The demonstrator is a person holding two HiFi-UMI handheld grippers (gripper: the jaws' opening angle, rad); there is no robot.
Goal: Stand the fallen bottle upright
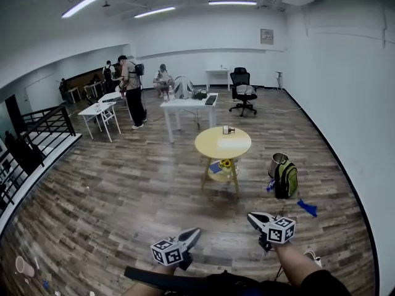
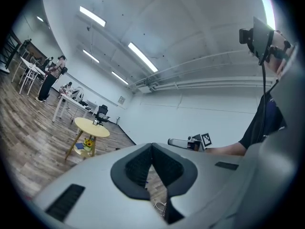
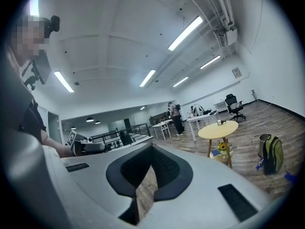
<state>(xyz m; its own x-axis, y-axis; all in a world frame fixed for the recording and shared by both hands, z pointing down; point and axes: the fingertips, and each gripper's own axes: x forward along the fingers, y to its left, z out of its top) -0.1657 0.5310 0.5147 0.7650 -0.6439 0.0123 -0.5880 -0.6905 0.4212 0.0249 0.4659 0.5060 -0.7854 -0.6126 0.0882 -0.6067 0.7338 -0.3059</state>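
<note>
A round yellow table [image 1: 213, 145] stands some way ahead on the wood floor. On its far edge sits a small object [image 1: 228, 129] that may be the bottle; it is too small to tell how it lies. It also shows as a speck on the table [image 2: 91, 127] in the left gripper view and on the table [image 3: 218, 130] in the right gripper view. My left gripper [image 1: 196, 232] and right gripper [image 1: 252, 216] are held low at the picture's bottom, far short of the table. The left gripper [image 2: 152, 147] and the right gripper [image 3: 152, 146] are both shut with nothing between them.
A green backpack [image 1: 286, 179] and a metal bin [image 1: 278, 163] stand right of the table, with a blue scrap [image 1: 307, 207] on the floor nearer me. Behind are white desks [image 1: 188, 105], an office chair [image 1: 242, 91] and people [image 1: 132, 88]. A stair railing [image 1: 37, 131] runs along the left.
</note>
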